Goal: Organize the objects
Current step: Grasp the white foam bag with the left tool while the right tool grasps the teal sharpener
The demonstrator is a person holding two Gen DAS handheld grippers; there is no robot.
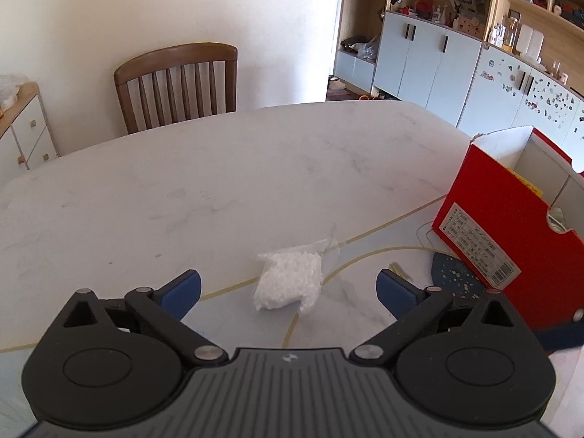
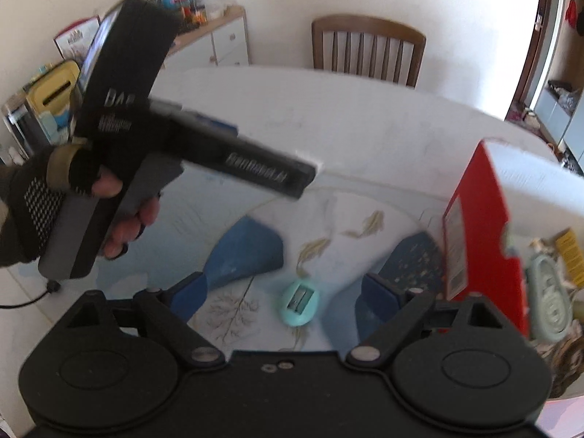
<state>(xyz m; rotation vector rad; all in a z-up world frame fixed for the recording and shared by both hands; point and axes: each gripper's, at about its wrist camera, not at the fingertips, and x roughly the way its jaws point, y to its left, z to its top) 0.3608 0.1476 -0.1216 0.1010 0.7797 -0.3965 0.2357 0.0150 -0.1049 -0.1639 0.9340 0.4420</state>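
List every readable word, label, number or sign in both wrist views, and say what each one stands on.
"DAB" (partly cut off): white letters on the black body of the left tool.
White print along that tool's black bar: blurred, unreadable.
White label with barcode on the red box: too small to read.
Yellow tag inside the box: unreadable.
Small logo on the left tool's grey housing: a mark, no letters.

Table top (image 1: pixel 255 168): pale marble-look slab, smooth, faint sheen, thin gold inlay lines. Small bag (image 1: pixel 288 284): clear crinkled plastic film, white grainy filling. Box (image 1: pixel 511 226): red cardboard, matt, white inside, paper label. Chair (image 1: pixel 179 80): brown wood, satin finish. Left gripper (image 1: pixel 288 288): matt black plastic, blue rubbery pads, metal pivot pins. Mint case (image 2: pixel 299 303): smooth plastic. Glove (image 2: pixel 33 197): dark knit cloth.
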